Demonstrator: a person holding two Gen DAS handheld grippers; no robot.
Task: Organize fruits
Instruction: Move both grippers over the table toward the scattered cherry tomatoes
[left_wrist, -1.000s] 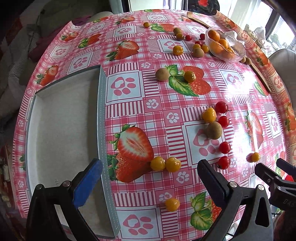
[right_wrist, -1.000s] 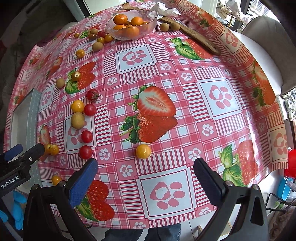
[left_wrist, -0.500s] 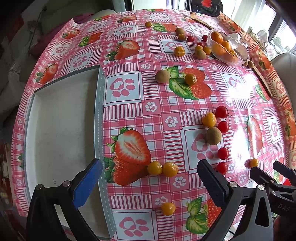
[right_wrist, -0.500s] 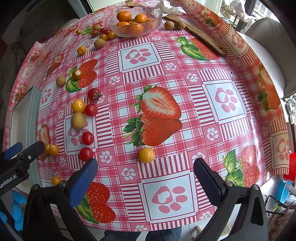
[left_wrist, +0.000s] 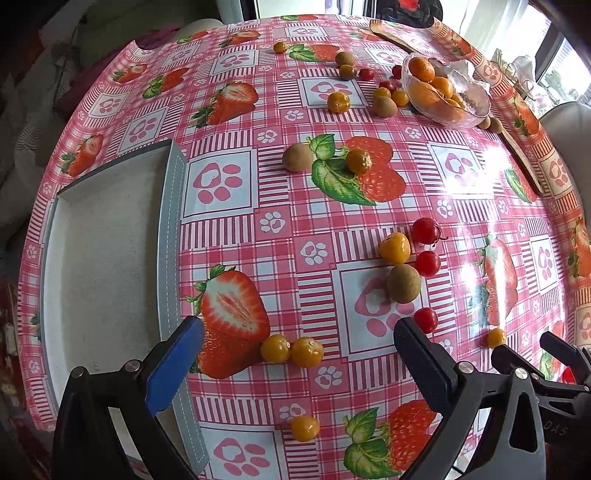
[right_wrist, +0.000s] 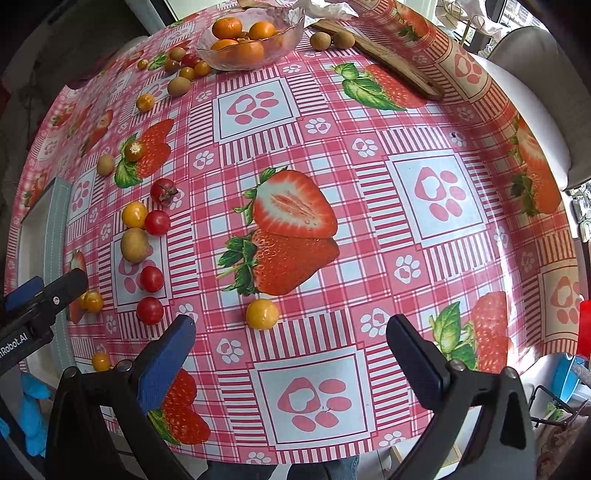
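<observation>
Small fruits lie scattered on a pink strawberry-print tablecloth. My left gripper is open and empty, with two yellow berries between its fingertips. A third yellow berry lies nearer. A kiwi, red cherry tomatoes and a yellow fruit cluster to the right. My right gripper is open and empty, just behind a single yellow berry. The grey tray lies empty at the left.
A glass bowl of oranges stands at the far side with more kiwis and tomatoes around it. A wooden board lies at the far right. A kiwi and a berry sit mid-table. A chair stands beyond the table edge.
Both grippers have moved forward and lower over the table. The two yellow berries now sit between my left fingertips, and the single berry is closer to my right gripper.
</observation>
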